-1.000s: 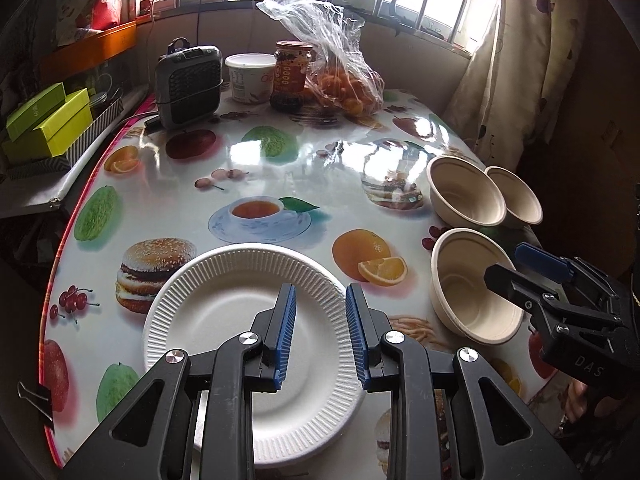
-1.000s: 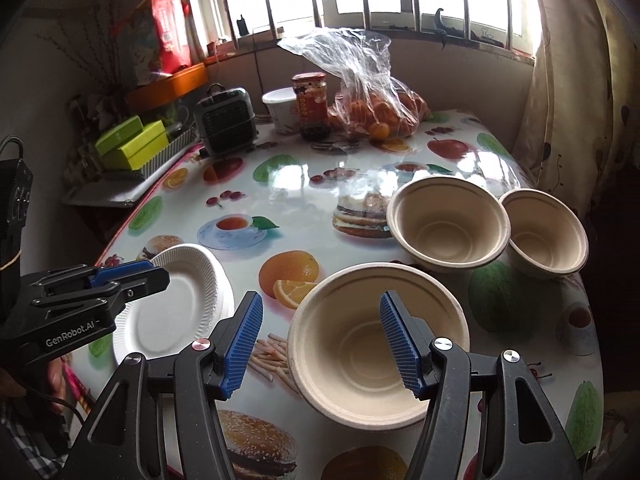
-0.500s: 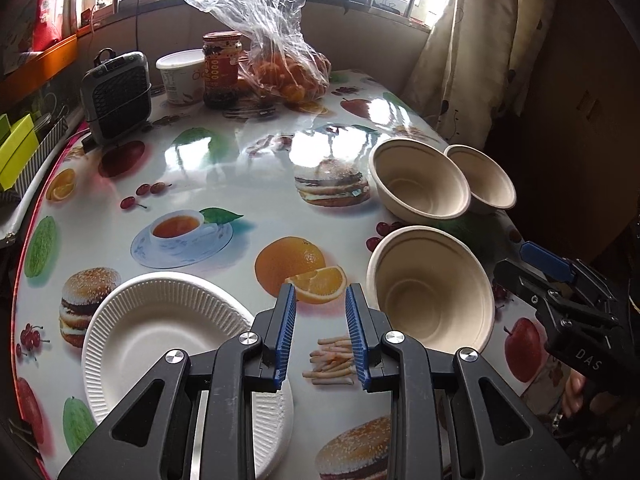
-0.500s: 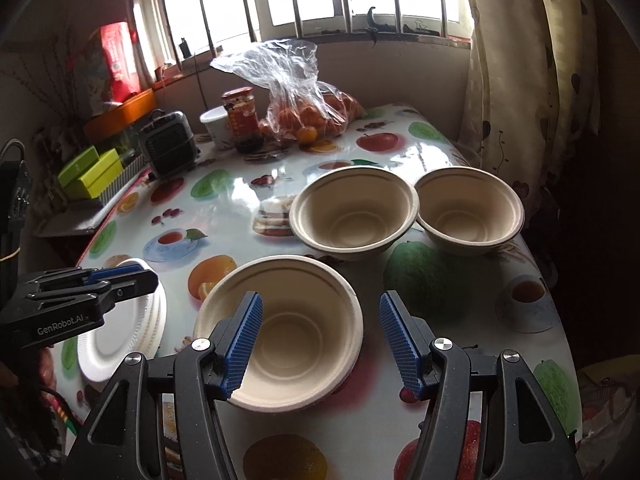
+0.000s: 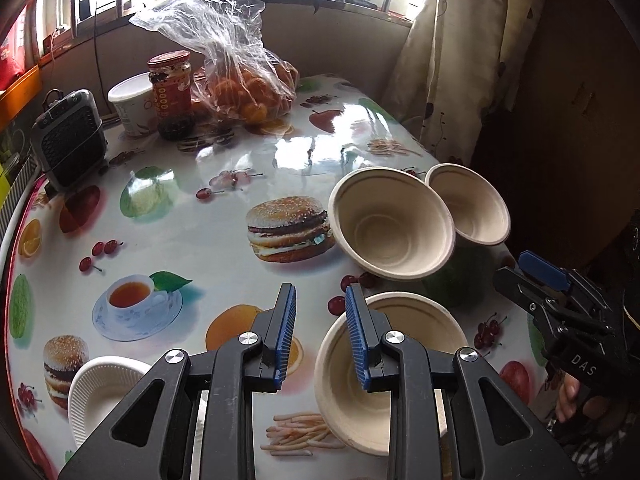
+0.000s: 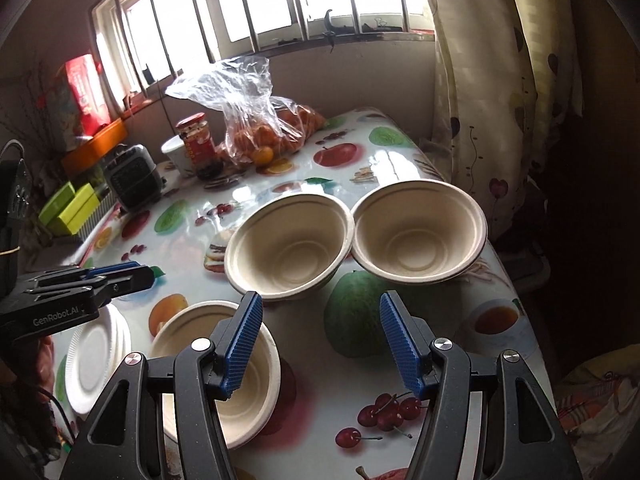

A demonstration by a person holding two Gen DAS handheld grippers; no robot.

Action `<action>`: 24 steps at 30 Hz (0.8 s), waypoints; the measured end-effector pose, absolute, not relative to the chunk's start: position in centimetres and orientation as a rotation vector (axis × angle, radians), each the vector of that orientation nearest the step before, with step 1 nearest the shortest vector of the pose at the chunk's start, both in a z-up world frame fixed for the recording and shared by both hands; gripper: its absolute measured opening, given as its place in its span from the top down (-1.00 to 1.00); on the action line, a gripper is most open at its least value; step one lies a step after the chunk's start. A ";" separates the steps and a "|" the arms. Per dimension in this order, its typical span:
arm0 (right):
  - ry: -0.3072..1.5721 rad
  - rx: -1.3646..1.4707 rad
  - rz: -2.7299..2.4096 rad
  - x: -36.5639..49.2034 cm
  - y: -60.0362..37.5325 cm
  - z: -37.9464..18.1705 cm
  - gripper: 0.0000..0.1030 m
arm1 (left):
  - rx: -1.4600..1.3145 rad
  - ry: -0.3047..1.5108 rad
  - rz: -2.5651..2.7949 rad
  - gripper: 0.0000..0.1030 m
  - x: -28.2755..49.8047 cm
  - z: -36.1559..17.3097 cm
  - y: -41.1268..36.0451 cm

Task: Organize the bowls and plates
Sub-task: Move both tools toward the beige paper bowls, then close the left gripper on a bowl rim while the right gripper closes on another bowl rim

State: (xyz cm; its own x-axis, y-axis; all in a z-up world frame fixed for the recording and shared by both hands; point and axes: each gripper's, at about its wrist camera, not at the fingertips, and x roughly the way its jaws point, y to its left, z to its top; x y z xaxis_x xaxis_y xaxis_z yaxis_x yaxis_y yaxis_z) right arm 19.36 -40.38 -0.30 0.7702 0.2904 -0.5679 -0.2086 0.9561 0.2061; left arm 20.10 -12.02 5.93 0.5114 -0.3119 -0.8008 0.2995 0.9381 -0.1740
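Three beige paper bowls sit on the fruit-print table: a near one (image 5: pixel 404 364) (image 6: pixel 256 372), a middle one (image 5: pixel 394 228) (image 6: pixel 290 246) and a far right one (image 5: pixel 470 204) (image 6: pixel 418 232) by the table edge. A stack of white paper plates (image 5: pixel 104 384) (image 6: pixel 98 354) lies at the near left. My left gripper (image 5: pixel 320 336) is open with a narrow gap, empty, over the near bowl's left rim. My right gripper (image 6: pixel 322 344) is wide open and empty, above the table in front of the middle and right bowls.
A bag of oranges (image 5: pixel 248 84), a red-lidded jar (image 5: pixel 170 94), a white tub (image 5: pixel 130 102) and a small grey heater (image 5: pixel 70 136) stand at the back. A curtain (image 6: pixel 500 80) hangs right of the table. Green boxes (image 6: pixel 74 208) lie far left.
Both grippers have swung to the right: the left from over the plates to the near bowl, the right from the near bowl towards the two far bowls. Jaw openings are unchanged.
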 end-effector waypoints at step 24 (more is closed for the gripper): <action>0.702 0.192 0.335 24.9 -40.2 -2.2 0.29 | -0.057 1.068 -0.393 0.48 28.2 3.3 -14.9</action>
State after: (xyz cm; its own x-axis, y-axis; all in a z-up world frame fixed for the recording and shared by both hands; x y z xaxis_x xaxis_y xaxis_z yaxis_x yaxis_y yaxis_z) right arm 24.92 -40.23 -2.19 0.7133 0.3640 -0.5990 -0.2365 0.9295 0.2832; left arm 28.24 -14.91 3.26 0.4196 -0.3408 -0.8413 0.2861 0.9292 -0.2338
